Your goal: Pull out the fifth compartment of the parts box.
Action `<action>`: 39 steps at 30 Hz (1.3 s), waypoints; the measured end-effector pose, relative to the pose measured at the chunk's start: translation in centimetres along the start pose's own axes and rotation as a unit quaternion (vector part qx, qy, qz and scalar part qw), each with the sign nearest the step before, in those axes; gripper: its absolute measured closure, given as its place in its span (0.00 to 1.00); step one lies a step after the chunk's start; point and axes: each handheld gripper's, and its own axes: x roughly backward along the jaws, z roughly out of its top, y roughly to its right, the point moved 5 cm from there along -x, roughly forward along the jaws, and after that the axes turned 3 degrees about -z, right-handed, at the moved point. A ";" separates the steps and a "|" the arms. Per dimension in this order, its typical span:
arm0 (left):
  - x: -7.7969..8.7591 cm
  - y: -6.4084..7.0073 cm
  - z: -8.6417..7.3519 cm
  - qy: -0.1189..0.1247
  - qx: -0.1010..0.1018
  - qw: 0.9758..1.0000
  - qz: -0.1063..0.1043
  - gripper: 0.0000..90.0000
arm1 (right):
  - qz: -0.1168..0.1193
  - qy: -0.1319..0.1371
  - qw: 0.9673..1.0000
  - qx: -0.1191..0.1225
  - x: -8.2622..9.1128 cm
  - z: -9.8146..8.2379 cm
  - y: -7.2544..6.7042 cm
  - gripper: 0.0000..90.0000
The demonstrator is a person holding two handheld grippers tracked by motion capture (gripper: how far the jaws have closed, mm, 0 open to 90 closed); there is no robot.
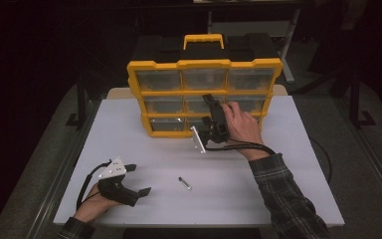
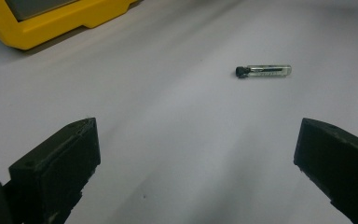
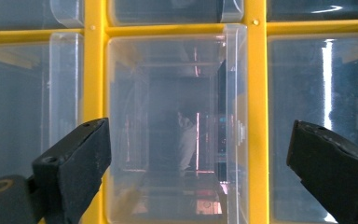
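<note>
A yellow organizer with clear drawers stands upright at the back of the white table. My right gripper is turned on its side and held against the organizer's front at the middle column. In the right gripper view its jaws stand open on either side of one clear drawer, with no pad seen pressing on it. A small clear vial with a black cap lies on the table. My left gripper rests low at the front left, open and empty, facing the vial.
The organizer's yellow corner shows at the upper left of the left gripper view. A black case with a yellow handle sits behind the organizer. A cable trails from the right gripper across the table. The table's front edge is close to the left hand.
</note>
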 end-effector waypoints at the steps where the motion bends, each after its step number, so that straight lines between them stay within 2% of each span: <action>1: 0.0 0.0 0.0 0.001 0.000 1.000 0.000 0.00 | -0.002 0.000 1.000 0.000 -0.1 0.0 0.1 0.07; 5: 0.0 0.0 0.0 -0.001 -0.001 1.000 0.001 0.00 | -0.007 -0.001 1.000 0.006 -0.1 0.0 0.3 0.13; 21: 0.0 0.0 -0.1 -0.005 -0.004 1.000 0.001 0.00 | -0.020 -0.010 1.000 0.007 -0.3 0.1 0.9 0.26; 31: 0.0 -0.1 0.0 -0.005 -0.004 1.000 0.002 0.00 | -0.028 -0.017 0.999 0.012 -0.2 0.1 1.1 0.40; 34: 0.0 0.0 0.0 -0.004 -0.005 1.000 0.003 0.00 | -0.029 -0.020 0.999 0.020 -0.2 0.1 1.1 0.44; 39: 0.0 0.0 0.0 -0.004 -0.004 1.000 0.003 0.00 | -0.031 -0.026 0.999 0.016 -0.2 0.0 1.2 0.50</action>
